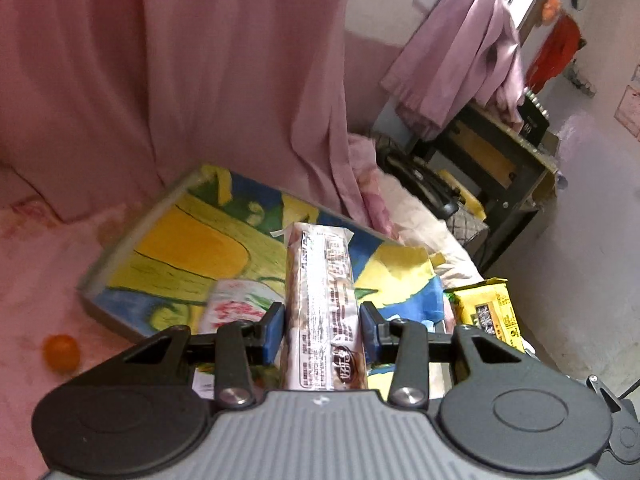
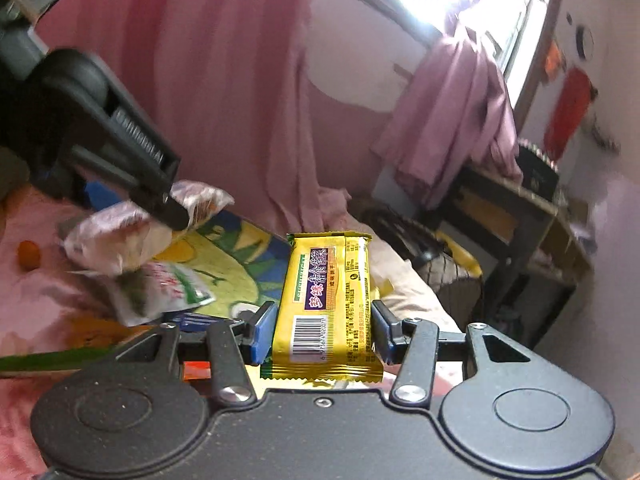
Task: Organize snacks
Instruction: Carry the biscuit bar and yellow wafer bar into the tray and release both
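A pink curtain fills the upper left of both views, hanging in long folds down to a bed with a pink floral sheet. At the upper right, a window glares with bright daylight, and a bunched mauve curtain droops beside it. Below that stands a dark desk with yellowish panels, a black box on its top. The pale wall at far right carries red hanging decorations.
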Tool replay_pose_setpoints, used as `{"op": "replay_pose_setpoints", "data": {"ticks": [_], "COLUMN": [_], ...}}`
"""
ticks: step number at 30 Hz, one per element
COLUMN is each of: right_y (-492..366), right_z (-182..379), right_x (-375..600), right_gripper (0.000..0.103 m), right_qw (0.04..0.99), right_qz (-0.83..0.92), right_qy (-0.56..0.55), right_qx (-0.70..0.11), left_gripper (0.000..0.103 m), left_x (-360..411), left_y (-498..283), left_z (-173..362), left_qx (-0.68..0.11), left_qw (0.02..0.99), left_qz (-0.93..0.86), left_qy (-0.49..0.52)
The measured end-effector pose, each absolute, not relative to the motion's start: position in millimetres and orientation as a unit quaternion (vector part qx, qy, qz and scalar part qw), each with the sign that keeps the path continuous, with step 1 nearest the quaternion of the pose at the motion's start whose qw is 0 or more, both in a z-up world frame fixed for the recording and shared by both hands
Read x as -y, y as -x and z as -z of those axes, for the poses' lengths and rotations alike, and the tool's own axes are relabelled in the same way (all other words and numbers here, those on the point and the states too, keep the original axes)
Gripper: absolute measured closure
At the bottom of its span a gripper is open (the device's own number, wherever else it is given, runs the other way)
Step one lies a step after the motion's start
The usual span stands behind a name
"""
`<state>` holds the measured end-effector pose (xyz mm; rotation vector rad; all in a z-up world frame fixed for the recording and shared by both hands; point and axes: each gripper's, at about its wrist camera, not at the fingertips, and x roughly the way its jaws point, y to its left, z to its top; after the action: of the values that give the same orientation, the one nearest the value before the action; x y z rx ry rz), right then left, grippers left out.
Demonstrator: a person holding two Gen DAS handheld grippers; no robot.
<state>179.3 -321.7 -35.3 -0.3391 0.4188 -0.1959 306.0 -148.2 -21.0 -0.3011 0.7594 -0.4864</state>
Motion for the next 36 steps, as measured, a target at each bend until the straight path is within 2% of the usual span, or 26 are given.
{"op": "replay_pose_setpoints", "data": {"ticks": [16, 31, 36], "right_y": [-228.8, -231.9, -231.4], "right_z": [74.6, 77.4, 76.8], "right_x": [366.8, 370.3, 371.2], "right_gripper": [0.051, 0.05, 0.043], "right_qw": [0.945, 0.941, 0.942], "right_qz": [0.073, 0.067, 0.068], "right_qy": [0.065, 0.044, 0.047], "right_qx": [-0.312, -0.329, -0.326], "left_gripper": [0.059, 0.058, 0.039], "left_x": [224.3, 244.6, 245.6], "left_y": [-345.2, -347.2, -343.0], "left_z": [53.0, 61.8, 52.8], "left_qx": [-0.41, -0.45, -0.439], "left_qw": [0.882, 0.869, 0.879], "left_qz": [0.224, 0.203, 0.187], "left_qy": [0.064, 0.013, -0.006]}}
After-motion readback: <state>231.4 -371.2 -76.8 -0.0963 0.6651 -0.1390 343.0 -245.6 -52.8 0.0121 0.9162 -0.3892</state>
